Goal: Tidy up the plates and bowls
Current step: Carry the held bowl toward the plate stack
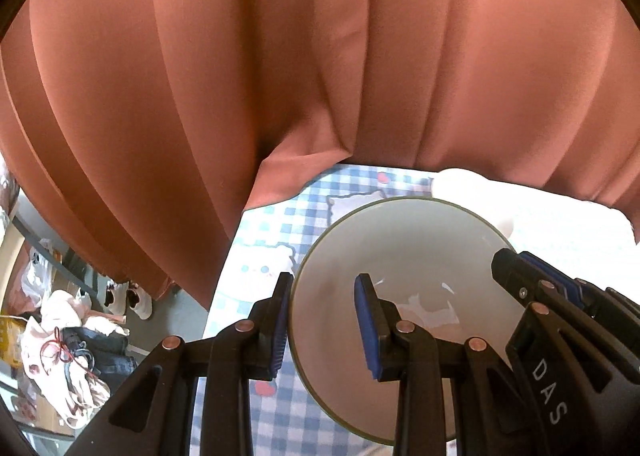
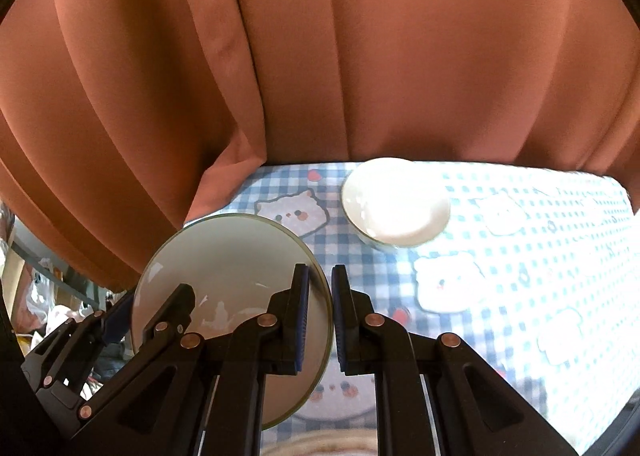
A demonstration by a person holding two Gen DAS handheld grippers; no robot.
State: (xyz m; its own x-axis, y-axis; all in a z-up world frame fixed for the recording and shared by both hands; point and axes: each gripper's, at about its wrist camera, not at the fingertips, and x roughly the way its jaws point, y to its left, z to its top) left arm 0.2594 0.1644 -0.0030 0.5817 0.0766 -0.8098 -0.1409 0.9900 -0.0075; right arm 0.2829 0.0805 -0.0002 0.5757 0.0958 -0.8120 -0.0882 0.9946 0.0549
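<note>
A pale plate (image 1: 420,256) with a thin dark rim is held up over the checked tablecloth (image 1: 260,224). My left gripper (image 1: 324,320) straddles its left rim, one pad outside, one inside, with a gap still between them. My right gripper (image 2: 320,312) straddles its right rim (image 2: 240,256), pads close on the rim. The right gripper shows in the left wrist view (image 1: 560,296); the left gripper shows in the right wrist view (image 2: 140,320). A white bowl (image 2: 396,204) sits further back on the table.
A rust-brown curtain (image 2: 320,56) hangs right behind the table's far edge. Left of the table, the floor holds shoes (image 1: 132,296) and piled clothes (image 1: 72,356). A tan round edge (image 2: 320,444) shows at the near bottom.
</note>
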